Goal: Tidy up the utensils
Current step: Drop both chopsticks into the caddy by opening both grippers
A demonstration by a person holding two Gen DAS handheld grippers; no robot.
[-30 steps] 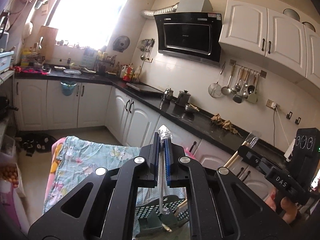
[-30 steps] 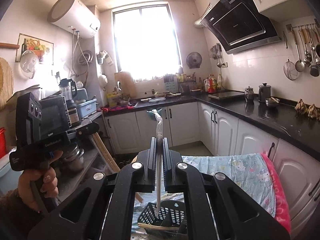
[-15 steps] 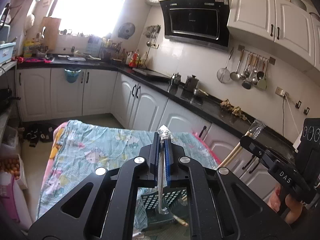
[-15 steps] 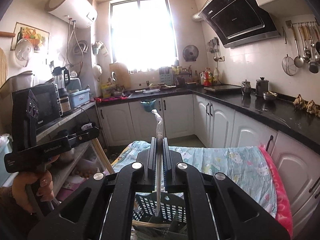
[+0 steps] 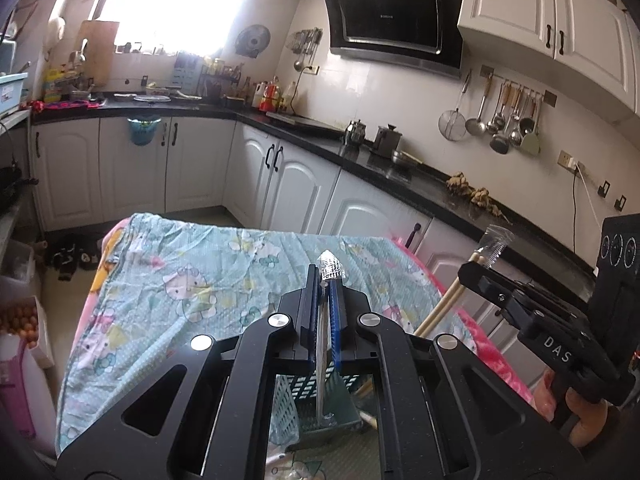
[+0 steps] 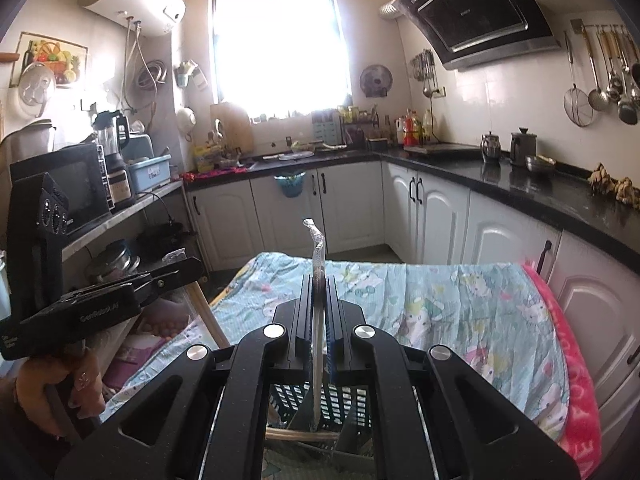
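My left gripper (image 5: 325, 276) is shut on a pair of wooden chopsticks in a clear plastic wrapper (image 5: 330, 266); the wrapped pair stands upright, its lower end over a dark slotted utensil basket (image 5: 308, 390). My right gripper (image 6: 318, 280) is shut on a second wrapped pair (image 6: 317, 248), also upright above the basket (image 6: 344, 400). Each gripper shows in the other's view: the right gripper (image 5: 476, 270) at the right with its sticks (image 5: 444, 304), the left gripper (image 6: 188, 268) at the left with its sticks (image 6: 208, 316). A wooden stick (image 6: 300, 434) lies across the basket.
The basket stands at the near end of a table under a light blue cartoon cloth (image 5: 200, 280) with a pink blanket edge (image 6: 576, 380). White cabinets and a black counter (image 5: 400, 176) run behind and to the right. Shelves with a microwave (image 6: 68, 184) stand left.
Both grippers have come down towards the table, each still gripping its wrapped chopsticks. The cloth and the basket now fill more of both views.
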